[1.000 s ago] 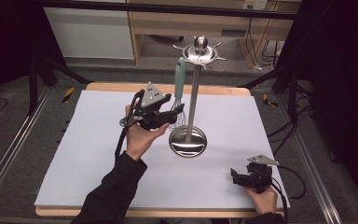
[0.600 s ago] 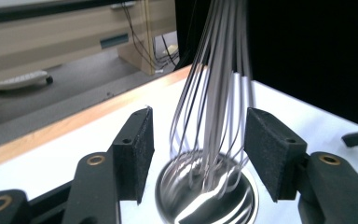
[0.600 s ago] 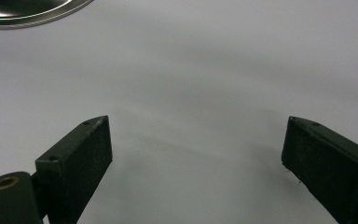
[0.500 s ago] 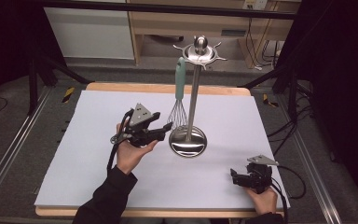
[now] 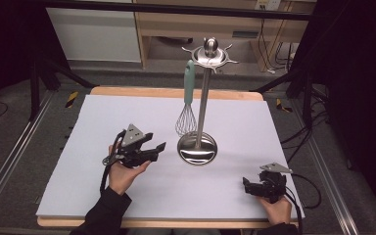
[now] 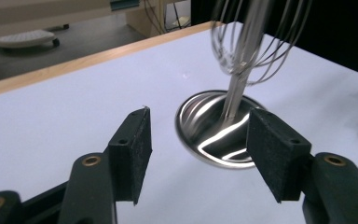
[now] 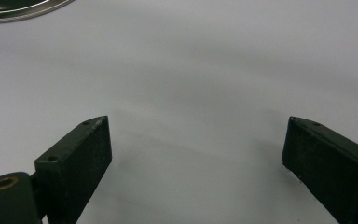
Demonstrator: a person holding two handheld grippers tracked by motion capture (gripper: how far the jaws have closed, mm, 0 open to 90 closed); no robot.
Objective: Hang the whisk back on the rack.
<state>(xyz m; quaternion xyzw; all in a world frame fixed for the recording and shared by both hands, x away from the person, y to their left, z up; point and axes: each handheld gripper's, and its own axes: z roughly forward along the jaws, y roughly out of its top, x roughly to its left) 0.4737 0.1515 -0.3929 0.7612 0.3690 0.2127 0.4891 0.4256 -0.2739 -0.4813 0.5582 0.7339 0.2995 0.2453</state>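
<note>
Now the whisk [image 5: 187, 105] hangs by its pale green handle from the top disc of the steel stand [image 5: 201, 107], its wire head down beside the post and just above the round base; nothing grips it, and in the left gripper view its wires [image 6: 256, 39] show blurred above the mirrored base [image 6: 214, 130]; the stand sits a little past the middle of the white table [image 5: 127, 112], toward the far edge.

Near the base, to its left in the high view, the left gripper [image 5: 156, 149] lies roughly level, low over the table, pointing at the foot of the stand; its jaws have just been opening and stand well apart with nothing between the pads; the left hand [image 5: 123, 174] cups the body from beneath, palm up, the dark-sleeved forearm rising from the near edge; the grey three-cornered plate sits on top.

Well apart from all this, at the near right corner, the right gripper [image 5: 247, 185] rests low on the table, held by the right hand [image 5: 276, 208] from behind and aimed leftward across the sheet; its jaws gape wide over bare white surface [image 7: 191, 116], nothing between them; a sliver of the base shows at the top left of the right gripper view.
</note>
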